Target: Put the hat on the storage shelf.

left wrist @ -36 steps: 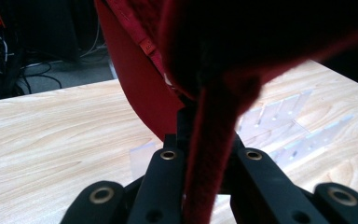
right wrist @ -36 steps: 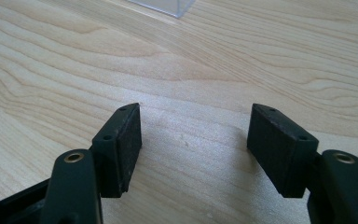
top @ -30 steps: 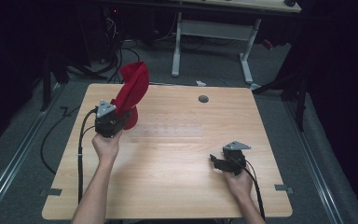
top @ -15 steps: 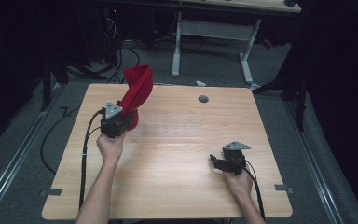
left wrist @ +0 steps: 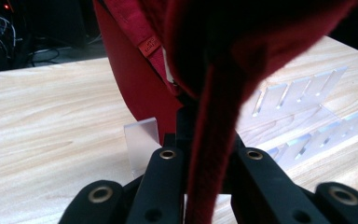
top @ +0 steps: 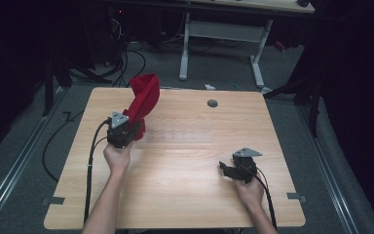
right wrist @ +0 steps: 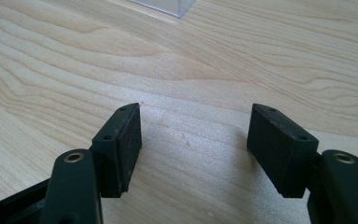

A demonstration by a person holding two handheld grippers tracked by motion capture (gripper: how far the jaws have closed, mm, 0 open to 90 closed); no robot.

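Observation:
A red cloth [top: 143, 96] stands up in a twisted fold over the back left of the wooden table [top: 190, 195]. My left gripper [top: 134, 125] is shut on its lower end, held in a hand. In the left gripper view the cloth [left wrist: 214, 70] hangs between the closed jaws of the left gripper [left wrist: 206, 156] and hides their tips. A flat clear slotted rack [top: 180, 137] lies just right of this gripper. My right gripper [top: 223, 168] rests low at the table's front right, open; in its own view the right gripper [right wrist: 195, 142] has bare wood between its pads.
The clear rack's slots [left wrist: 303, 95] and a small upright clear tab [left wrist: 142, 140] sit close under the cloth. A round grommet [top: 212, 103] marks the table's far side. Another desk's legs [top: 258, 58] and floor cables [top: 126, 53] lie beyond the table.
My left gripper has sunk a little and shifted slightly right with the red cloth still in it. The right gripper has not moved.

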